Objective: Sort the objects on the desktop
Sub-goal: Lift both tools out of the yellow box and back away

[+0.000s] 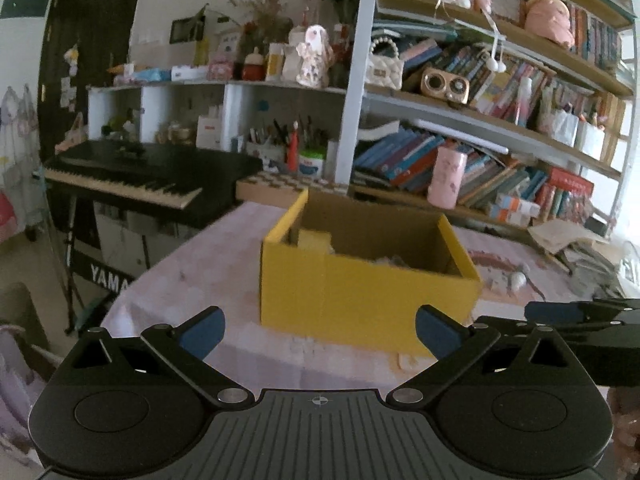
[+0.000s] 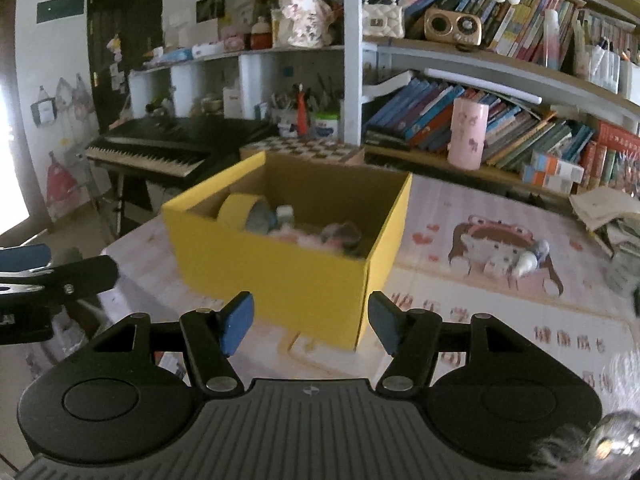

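An open yellow cardboard box (image 1: 360, 292) (image 2: 280, 264) stands on the table's pink cartoon mat (image 2: 480, 320). Inside it lie a yellow tape roll (image 2: 236, 208) and several small blurred items. To the right of the box, a small white and blue bottle (image 2: 530, 260) (image 1: 518, 280) lies on the mat. My left gripper (image 1: 319, 332) is open and empty, just in front of the box's near wall. My right gripper (image 2: 311, 326) is also open with nothing between its blue pads, facing the box's near corner. The two grippers are side by side, and each shows at the edge of the other's view.
A black keyboard piano (image 1: 132, 176) stands beyond the table's left edge. Crowded bookshelves (image 2: 500, 92) with a pink cup (image 2: 468, 136) line the back. Loose papers (image 2: 608, 208) pile at the far right. A furry thing with a silver ball (image 2: 612, 436) shows at the lower right.
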Demonstrator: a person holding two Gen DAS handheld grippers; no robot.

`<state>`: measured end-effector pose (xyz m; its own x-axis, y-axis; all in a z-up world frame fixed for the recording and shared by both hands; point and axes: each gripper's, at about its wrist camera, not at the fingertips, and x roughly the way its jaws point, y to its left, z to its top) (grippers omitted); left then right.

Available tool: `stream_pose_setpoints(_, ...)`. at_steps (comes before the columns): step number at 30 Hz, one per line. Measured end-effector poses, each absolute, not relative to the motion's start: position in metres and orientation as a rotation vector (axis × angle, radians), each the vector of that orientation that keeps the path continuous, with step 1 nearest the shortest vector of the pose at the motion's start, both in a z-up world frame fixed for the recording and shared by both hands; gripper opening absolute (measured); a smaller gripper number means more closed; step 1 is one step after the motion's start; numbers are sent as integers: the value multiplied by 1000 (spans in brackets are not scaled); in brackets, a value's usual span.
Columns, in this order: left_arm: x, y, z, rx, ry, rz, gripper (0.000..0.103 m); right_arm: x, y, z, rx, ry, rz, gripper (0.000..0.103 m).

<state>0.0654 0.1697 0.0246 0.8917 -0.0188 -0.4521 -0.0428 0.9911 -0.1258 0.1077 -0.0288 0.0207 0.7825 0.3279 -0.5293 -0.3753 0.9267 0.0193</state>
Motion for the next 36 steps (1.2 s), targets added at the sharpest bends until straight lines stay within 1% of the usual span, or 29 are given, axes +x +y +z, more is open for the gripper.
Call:
stream_pose_setpoints(3, 53, 167, 19, -129, 493, -2, 103, 87, -27, 16, -98, 558, 374, 63)
stream_pose_setpoints(10, 38, 159, 10, -112, 531, -42, 103, 59, -32, 8, -106, 580, 336, 64)
stream_pose_setpoints(14, 36, 151, 6, -102, 557, -75, 103, 49, -38, 4, -115, 593, 306, 67)
stream_pose_setpoints(36, 57, 84, -6, -10, 612, -299, 103, 32, -101, -9, -36, 652, 94, 68)
